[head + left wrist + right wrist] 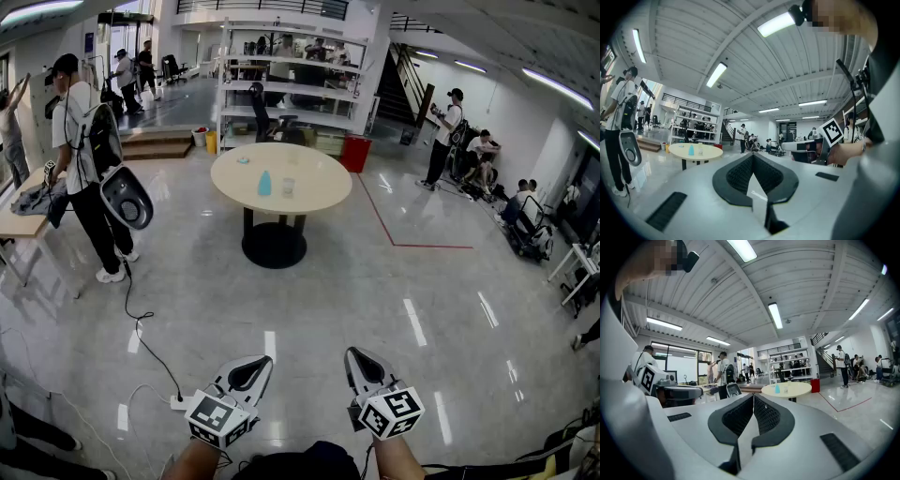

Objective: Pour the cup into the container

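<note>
Both hands are holding the left gripper [255, 367] and right gripper [361, 364] level, jaws pressing together on nothing; the clear cup [288, 187] and blue container [264, 183] are sitting far off on the round table [323, 192], across the shiny floor [375, 291]

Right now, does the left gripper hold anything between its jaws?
No: the left gripper has its jaws closed on each other, with nothing between them.

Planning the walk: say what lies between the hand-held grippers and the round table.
Only bare glossy floor, seen in the head view; a cable lies off left.
</note>
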The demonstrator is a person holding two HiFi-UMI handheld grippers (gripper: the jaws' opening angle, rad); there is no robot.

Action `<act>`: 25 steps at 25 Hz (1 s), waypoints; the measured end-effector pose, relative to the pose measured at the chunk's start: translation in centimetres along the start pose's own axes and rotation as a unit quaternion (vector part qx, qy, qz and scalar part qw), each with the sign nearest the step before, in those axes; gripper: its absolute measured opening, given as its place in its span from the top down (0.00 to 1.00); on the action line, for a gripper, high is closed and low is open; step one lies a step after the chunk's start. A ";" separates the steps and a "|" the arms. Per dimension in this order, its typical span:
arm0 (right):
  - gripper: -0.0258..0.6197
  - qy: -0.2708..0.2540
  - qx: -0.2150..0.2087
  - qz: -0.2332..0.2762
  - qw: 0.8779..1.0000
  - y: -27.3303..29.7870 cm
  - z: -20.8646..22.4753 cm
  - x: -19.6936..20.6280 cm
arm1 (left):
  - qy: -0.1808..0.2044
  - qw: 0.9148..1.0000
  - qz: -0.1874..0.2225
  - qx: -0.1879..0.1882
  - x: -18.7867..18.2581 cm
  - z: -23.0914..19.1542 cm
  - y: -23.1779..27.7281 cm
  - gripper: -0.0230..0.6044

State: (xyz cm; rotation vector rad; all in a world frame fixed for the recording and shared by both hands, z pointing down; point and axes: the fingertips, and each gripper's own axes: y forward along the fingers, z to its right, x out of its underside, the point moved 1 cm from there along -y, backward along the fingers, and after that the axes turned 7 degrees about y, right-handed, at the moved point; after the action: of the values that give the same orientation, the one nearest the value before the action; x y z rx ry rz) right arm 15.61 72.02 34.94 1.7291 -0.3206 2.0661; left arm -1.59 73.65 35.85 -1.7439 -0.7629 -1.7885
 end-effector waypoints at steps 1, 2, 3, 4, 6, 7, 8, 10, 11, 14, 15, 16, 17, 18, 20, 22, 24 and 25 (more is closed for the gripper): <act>0.95 0.001 -0.001 -0.001 1.000 0.7 0.1 0.0 | -0.001 1.000 0.002 0.000 -0.1 -0.6 0.4 0.96; 0.95 0.001 -0.001 -0.001 1.000 1.3 0.2 -0.1 | -0.002 1.000 0.004 0.000 -0.2 -1.2 0.7 0.96; 0.95 0.001 -0.002 -0.003 1.000 1.9 0.3 -0.1 | -0.003 1.000 0.004 -0.001 -0.3 -1.7 1.1 0.96; 0.95 0.002 -0.003 -0.004 1.000 2.4 0.4 -0.1 | -0.005 1.000 0.004 -0.001 -0.2 -2.1 1.4 0.96; 0.95 0.004 -0.003 -0.005 1.000 3.3 1.0 0.0 | -0.010 1.000 -0.002 -0.003 0.2 -2.8 2.0 0.96; 0.95 0.005 -0.003 -0.004 1.000 3.8 1.4 -0.1 | -0.012 1.000 -0.004 -0.004 0.5 -3.2 2.5 0.96; 0.95 0.004 -0.004 -0.001 1.000 4.5 1.9 -0.2 | -0.013 1.000 -0.004 -0.006 0.6 -3.7 3.1 0.96; 0.95 0.002 -0.008 0.001 1.000 6.2 3.4 -0.4 | -0.012 1.000 -0.004 -0.011 0.6 -4.8 4.7 0.96; 0.95 0.003 -0.009 0.000 1.000 7.1 4.2 -0.4 | -0.011 1.000 -0.005 -0.013 0.6 -5.4 5.5 0.96; 0.95 0.014 -0.013 0.001 1.000 10.3 7.1 -1.2 | -0.011 1.000 -0.010 -0.021 0.1 -7.4 9.0 0.96; 0.95 0.015 -0.017 0.003 1.000 11.5 8.2 -1.7 | -0.011 1.000 -0.011 -0.024 -0.2 -8.2 10.4 0.96; 0.95 0.015 -0.021 0.005 1.000 12.7 9.3 -2.3 | -0.010 1.000 -0.011 -0.028 -0.5 -9.0 11.9 0.96; 0.95 0.014 -0.027 0.006 1.000 14.0 10.3 -2.9 | -0.009 0.999 -0.010 -0.032 -0.8 -9.8 13.4 0.96; 0.95 0.011 -0.033 0.007 0.999 15.3 11.3 -3.5 | -0.010 0.999 -0.009 -0.036 -1.1 -10.7 14.8 0.96; 0.95 -0.002 -0.040 0.010 0.999 17.7 13.5 -4.8 | -0.007 0.999 -0.007 -0.042 -1.7 -12.2 17.7 0.96; 0.95 -0.014 -0.040 0.012 0.999 20.1 16.4 -6.2 | 0.006 0.999 -0.007 -0.045 -2.5 -13.3 20.9 0.96; 0.95 -0.011 -0.045 0.011 0.999 22.0 19.1 -7.0 | 0.020 0.999 -0.009 -0.047 -3.1 -14.0 23.9 0.96; 0.95 -0.009 -0.048 0.009 0.999 22.8 20.3 -7.1 | 0.023 0.999 -0.010 -0.047 -3.1 -14.3 25.3 0.96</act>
State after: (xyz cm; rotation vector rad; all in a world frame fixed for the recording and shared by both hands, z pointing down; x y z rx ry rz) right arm 23.85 41.81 34.13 1.6938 -0.4349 2.0153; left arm 6.39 45.64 33.47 -1.7544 -0.6895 -1.8977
